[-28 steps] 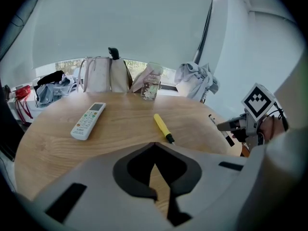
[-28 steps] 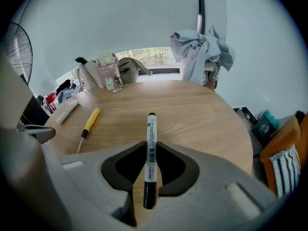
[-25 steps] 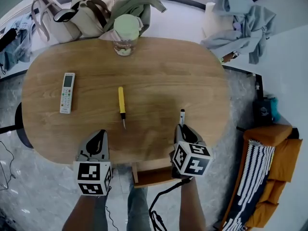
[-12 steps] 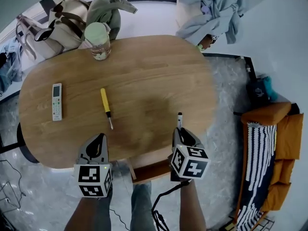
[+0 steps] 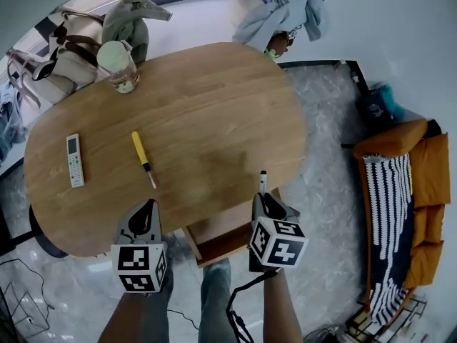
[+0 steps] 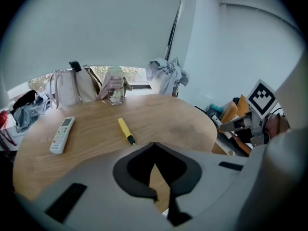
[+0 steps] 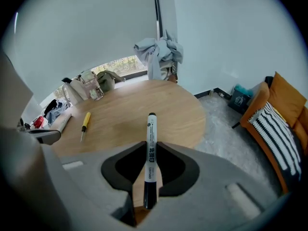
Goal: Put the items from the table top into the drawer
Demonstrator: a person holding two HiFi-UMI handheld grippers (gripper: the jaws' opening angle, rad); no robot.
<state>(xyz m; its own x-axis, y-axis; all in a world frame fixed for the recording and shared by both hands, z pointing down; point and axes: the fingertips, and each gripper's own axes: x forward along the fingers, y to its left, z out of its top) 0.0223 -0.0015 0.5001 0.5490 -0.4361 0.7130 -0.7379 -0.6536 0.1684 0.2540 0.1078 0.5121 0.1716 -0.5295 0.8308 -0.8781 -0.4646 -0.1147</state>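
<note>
Pale marbled floor surrounds an oval wooden bench (image 5: 214, 98), with bags and clothing heaped past its far edge at the top of the head view. A remote (image 5: 74, 170), a yellow-handled screwdriver (image 5: 143, 158) and a lidded jar (image 5: 120, 66) lie well apart on the left half of the bench.

At the near edge, lower centre of the frame, the drawer (image 5: 218, 236) stands pulled out between the two tools. The right hand-held gripper (image 5: 265, 199) is clamped narrowly on a marker (image 7: 151, 134). The pen's long axis runs along the line the jaws point, its far end sticking out beyond the tips toward the bench and its dark end back in the throat. The left hand-held gripper (image 5: 146, 209) has its jaw tips together with nothing between them.

The coming move turns on this: the drawer opening lies just down and to the left of the marker in the head view, back toward the person. The right tool is already beside it, so it is the one to swing the pen over the opening. The marker would probably drop in more cleanly if laid along the drawer's length, not nose-first.
</note>
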